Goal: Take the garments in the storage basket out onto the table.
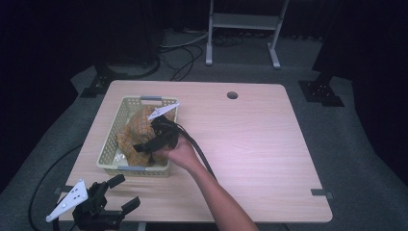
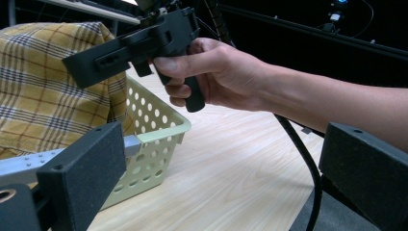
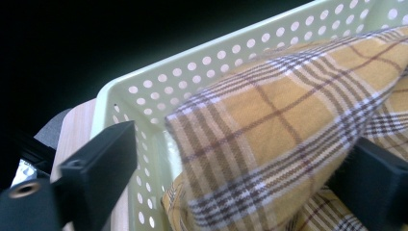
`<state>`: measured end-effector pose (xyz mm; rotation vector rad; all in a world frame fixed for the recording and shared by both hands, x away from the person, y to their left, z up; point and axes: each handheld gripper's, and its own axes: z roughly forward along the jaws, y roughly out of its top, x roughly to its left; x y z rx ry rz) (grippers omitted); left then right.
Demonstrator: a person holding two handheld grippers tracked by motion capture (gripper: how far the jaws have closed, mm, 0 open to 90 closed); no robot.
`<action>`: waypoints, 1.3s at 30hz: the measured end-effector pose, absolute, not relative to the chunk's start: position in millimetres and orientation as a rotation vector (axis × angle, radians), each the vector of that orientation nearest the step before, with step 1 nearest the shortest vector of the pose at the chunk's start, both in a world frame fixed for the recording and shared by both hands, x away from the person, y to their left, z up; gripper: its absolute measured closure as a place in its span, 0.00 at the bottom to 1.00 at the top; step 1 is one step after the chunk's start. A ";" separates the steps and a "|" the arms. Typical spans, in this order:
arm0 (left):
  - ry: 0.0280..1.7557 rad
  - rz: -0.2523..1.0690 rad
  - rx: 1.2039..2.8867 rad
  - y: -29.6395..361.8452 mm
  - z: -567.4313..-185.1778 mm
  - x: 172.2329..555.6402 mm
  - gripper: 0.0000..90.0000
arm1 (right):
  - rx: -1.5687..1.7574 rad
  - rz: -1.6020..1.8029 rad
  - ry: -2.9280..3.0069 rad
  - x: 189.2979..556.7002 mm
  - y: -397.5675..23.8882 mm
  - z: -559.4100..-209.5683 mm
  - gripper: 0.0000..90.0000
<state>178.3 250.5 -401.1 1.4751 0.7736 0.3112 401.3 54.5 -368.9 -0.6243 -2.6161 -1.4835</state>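
Cloth: a yellow plaid cloth (image 1: 138, 129) is lying heaped in the basket (image 1: 108, 160), bulging above its rim; in the high view the heap's long axis is running from the near end of the basket to its far end.
Raised fold: in the right gripper view a fold of the cloth (image 3: 269, 130) is stretching slantwise across the picture, from low between the fingers up toward the far corner of the basket (image 3: 159, 72).
Basket: pale green, perforated, sitting on the left part of the table (image 1: 250, 144), its long side running away from the person.
Right gripper: the right gripper (image 1: 144, 144) is reaching over the basket's near right corner, pointing left into the cloth; its fingers (image 3: 96, 163) are standing wide on either side of the fold; whether they are touching it I cannot tell.
Right hand: the hand (image 2: 211, 72) is gripping the handle just above the basket rim.
Left gripper: the left gripper (image 1: 126, 191) is resting at the table's near left edge, fingers (image 2: 82, 168) spread wide, nothing between them.
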 end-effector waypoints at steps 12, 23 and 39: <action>0.774 0.314 1.472 250.4 -400.9 178.2 0.03 | -0.681 -1.463 -2.673 402.1 52.6 -367.5 0.50; 0.771 0.311 1.477 248.9 -400.9 178.5 0.03 | -0.732 -1.466 -2.682 398.4 51.5 -366.5 0.75; 0.773 0.315 1.478 249.5 -400.7 178.4 0.03 | -0.861 -1.536 -2.595 395.9 42.0 -364.1 0.79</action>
